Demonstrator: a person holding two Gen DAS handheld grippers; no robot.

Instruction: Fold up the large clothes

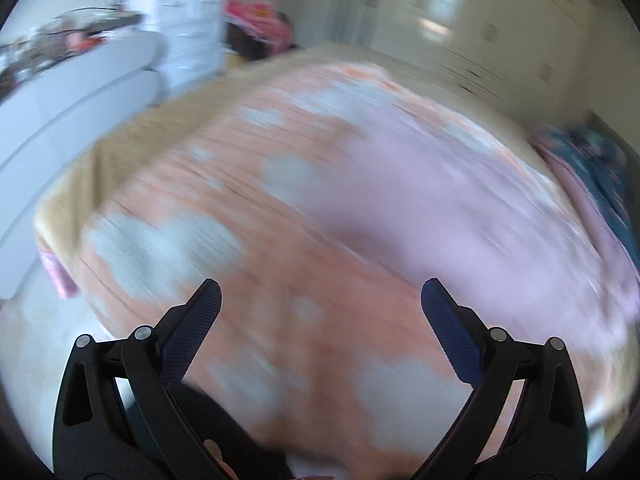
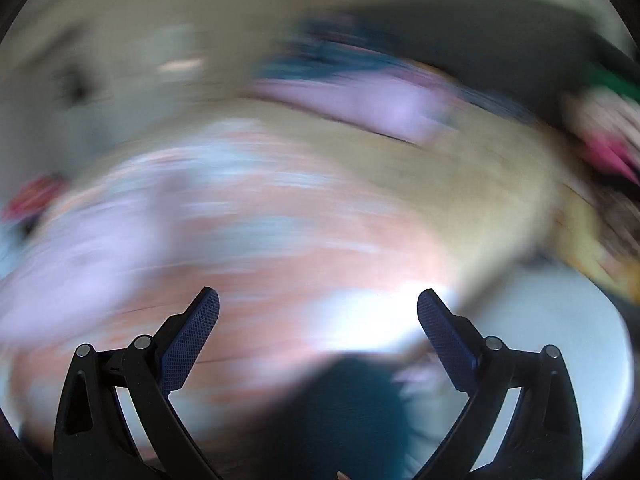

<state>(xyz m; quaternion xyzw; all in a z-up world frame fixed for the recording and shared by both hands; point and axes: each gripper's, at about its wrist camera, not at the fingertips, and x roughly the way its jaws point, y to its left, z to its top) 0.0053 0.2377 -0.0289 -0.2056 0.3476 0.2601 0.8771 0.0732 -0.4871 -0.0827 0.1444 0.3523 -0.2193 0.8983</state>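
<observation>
On my feeds I see a large pale lilac garment (image 1: 460, 208) spread loosely over an orange bedcover with pale cloud-like patches (image 1: 240, 208), on the bed. It looks soft and rumpled, not neatly folded, though heavy motion blur hides its shape and edges. In my right view it lies to the left (image 2: 92, 252).

white drawer unit (image 1: 182, 28) far left | grey sofa (image 1: 76, 92) beside it | tan bedsheet (image 2: 460, 184)
</observation>
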